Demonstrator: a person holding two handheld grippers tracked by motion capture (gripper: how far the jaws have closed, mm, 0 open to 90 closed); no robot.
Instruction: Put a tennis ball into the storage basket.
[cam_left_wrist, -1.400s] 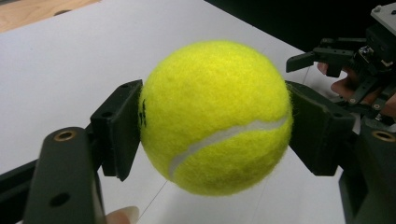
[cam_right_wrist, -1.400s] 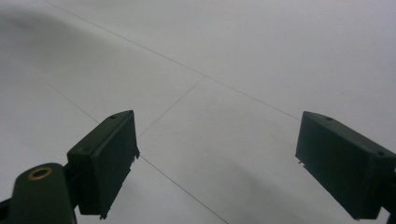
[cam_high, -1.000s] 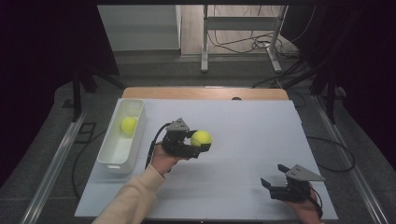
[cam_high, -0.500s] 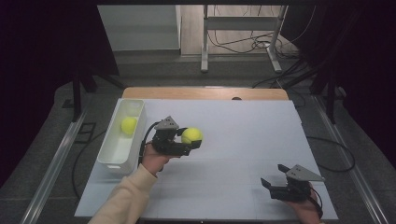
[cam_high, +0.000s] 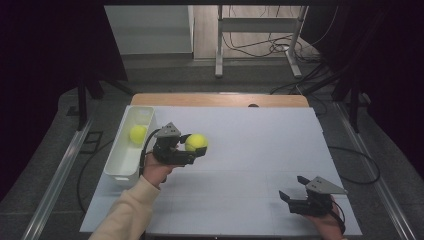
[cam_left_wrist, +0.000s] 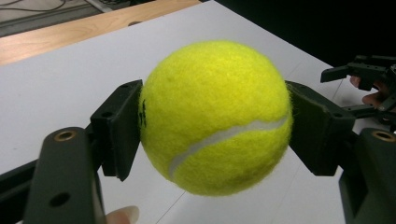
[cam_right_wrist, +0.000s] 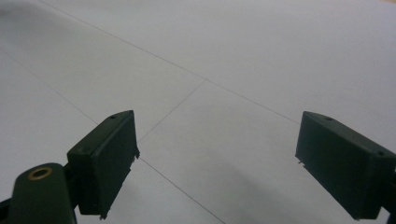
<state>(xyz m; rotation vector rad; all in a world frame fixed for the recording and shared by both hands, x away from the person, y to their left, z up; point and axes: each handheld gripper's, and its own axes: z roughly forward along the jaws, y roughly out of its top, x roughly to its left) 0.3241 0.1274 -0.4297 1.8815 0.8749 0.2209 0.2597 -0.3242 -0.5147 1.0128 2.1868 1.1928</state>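
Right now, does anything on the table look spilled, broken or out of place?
Nothing stands out. One tennis ball lies in the white bin, the left hand-held gripper holds another ball, and the right hand-held gripper is open.

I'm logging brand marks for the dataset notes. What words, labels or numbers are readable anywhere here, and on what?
None can be read.
Tennis ball held in the left gripper: dark print at its left edge, mostly hidden by the jaw, unreadable.
Tennis ball in the white bin: too small to tell.
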